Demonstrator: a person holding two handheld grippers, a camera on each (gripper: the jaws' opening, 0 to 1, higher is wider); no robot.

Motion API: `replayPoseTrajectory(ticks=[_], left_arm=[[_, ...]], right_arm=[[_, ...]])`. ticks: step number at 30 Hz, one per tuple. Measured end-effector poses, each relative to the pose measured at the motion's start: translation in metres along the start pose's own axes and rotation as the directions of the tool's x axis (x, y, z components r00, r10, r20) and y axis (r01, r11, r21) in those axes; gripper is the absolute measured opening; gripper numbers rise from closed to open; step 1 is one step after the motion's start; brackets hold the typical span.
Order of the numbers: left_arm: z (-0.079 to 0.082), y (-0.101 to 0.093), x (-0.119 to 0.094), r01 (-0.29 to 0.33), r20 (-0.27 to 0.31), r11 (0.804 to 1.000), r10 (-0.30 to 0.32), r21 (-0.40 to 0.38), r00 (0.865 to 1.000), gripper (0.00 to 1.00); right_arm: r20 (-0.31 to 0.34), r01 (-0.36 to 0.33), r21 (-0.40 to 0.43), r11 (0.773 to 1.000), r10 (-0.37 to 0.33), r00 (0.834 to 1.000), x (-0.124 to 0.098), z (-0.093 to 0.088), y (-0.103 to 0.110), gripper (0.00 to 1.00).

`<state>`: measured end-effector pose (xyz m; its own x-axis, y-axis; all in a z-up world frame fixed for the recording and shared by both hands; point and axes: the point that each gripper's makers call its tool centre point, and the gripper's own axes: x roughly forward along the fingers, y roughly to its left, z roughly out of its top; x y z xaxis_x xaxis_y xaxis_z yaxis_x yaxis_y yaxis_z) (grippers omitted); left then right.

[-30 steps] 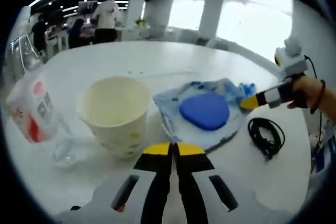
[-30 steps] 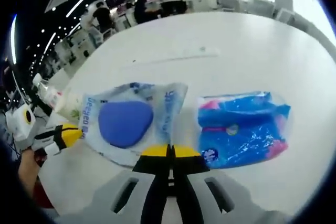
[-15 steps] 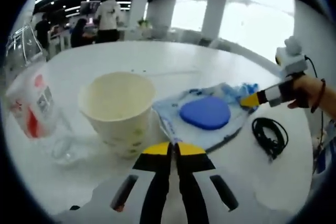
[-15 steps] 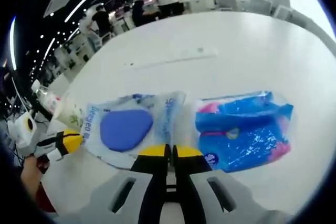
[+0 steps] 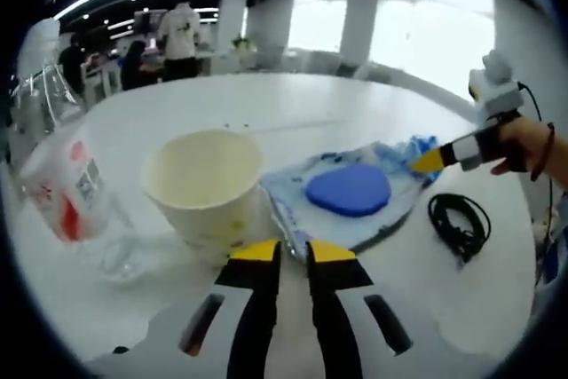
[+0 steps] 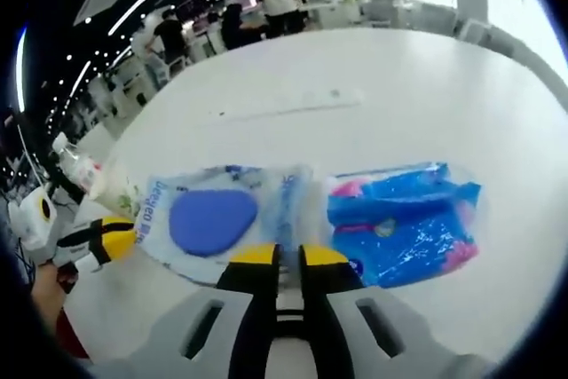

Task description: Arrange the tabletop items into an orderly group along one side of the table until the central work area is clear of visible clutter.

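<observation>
On the white table (image 5: 293, 108) stands a cream paper cup (image 5: 204, 185), just ahead of my left gripper (image 5: 295, 250), whose jaws are open by a narrow gap with nothing between them. Right of the cup lies a wet-wipes pack (image 5: 351, 191) with a blue oval lid. My right gripper (image 5: 430, 160), held by a hand, points at that pack's far end. In the right gripper view the wipes pack (image 6: 217, 219) and a blue tissue pack (image 6: 404, 232) lie side by side ahead of the right gripper (image 6: 287, 256), also open a little and empty. The left gripper (image 6: 115, 232) enters from the left.
A clear plastic bottle (image 5: 67, 193) with a red label lies left of the cup. A coiled black cable (image 5: 457, 224) rests at the right near the table edge. People stand at tables far behind. The far half of the table (image 6: 355, 77) is bare.
Both grippers' jaws, shut before, have parted slightly. The right gripper has drawn back a little from the packs. The items on the table have not moved.
</observation>
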<state>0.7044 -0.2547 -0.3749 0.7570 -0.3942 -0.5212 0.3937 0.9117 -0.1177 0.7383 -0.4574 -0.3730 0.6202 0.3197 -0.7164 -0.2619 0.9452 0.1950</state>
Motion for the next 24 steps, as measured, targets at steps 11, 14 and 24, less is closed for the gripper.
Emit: replayPoseTrajectory(ticks=[11, 14, 24], left_arm=[[0.011, -0.018, -0.026, 0.054, 0.013, 0.998, -0.055, 0.034, 0.998, 0.24], [0.019, -0.022, -0.039, 0.07, 0.028, 0.996, -0.072, 0.052, 0.997, 0.29], [0.036, -0.02, -0.08, 0.072, 0.078, 0.996, -0.075, 0.045, 0.994, 0.52]], right_arm=[[0.048, -0.072, -0.044, 0.996, 0.074, 0.996, -0.028, 0.006, 0.024, 0.26], [0.077, -0.097, -0.065, 0.993, 0.102, 0.992, -0.039, 0.011, 0.029, 0.36], [0.122, -0.179, -0.123, 0.976, 0.194, 0.973, -0.083, 0.016, 0.051, 0.73]])
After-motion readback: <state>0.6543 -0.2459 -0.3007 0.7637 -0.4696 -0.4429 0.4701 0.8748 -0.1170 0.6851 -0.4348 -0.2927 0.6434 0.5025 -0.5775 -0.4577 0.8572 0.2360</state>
